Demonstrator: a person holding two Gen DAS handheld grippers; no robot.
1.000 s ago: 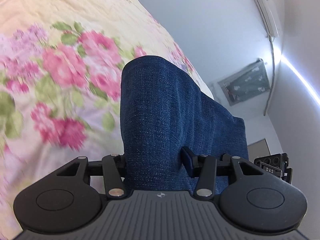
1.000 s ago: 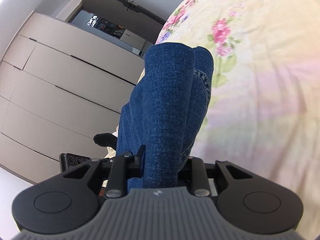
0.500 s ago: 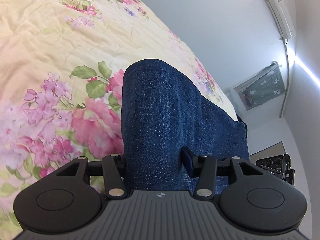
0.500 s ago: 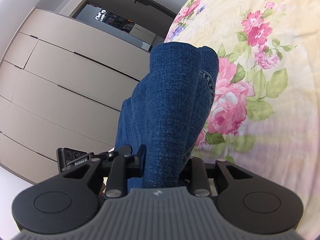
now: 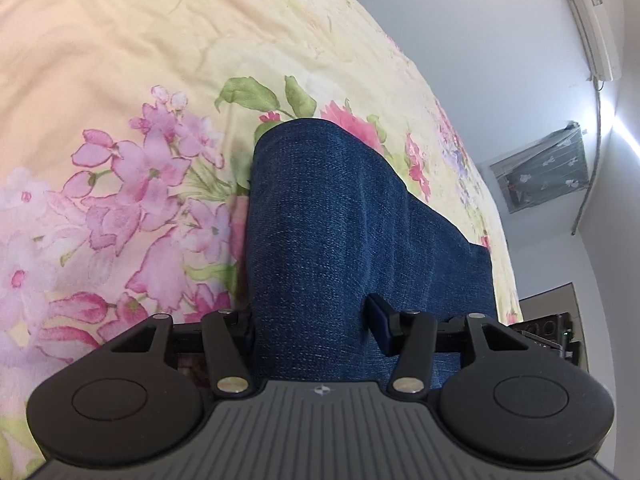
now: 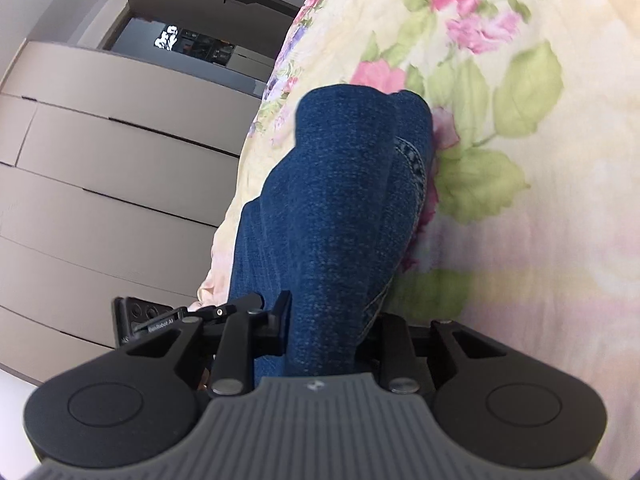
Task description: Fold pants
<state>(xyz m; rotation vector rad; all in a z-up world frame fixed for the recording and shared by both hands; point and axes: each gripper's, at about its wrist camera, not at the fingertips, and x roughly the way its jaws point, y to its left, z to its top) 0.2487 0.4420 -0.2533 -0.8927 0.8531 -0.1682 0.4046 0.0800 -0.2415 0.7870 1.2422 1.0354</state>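
Note:
The blue denim pants (image 5: 320, 232) hang bunched from my left gripper (image 5: 314, 320), which is shut on a thick fold of the cloth just above the floral bedspread (image 5: 120, 140). In the right wrist view the same pants (image 6: 340, 208) run forward from my right gripper (image 6: 328, 320), which is shut on another fold, with a stitched pocket edge (image 6: 412, 160) showing. The fingertips of both grippers are hidden by the denim. The other gripper shows at the right edge of the left view (image 5: 552, 332) and at the left of the right view (image 6: 160, 320).
The yellow bedspread with pink flowers (image 6: 520, 120) fills the area under both grippers. A beige wardrobe (image 6: 100, 180) and a dark doorway (image 6: 192, 40) stand beyond the bed's edge. A white wall with an air conditioner (image 5: 592, 20) lies on the other side.
Both grippers have come down closer to the bedspread while still holding the pants. The flowers look larger and the lower end of the denim now reaches the bedspread.

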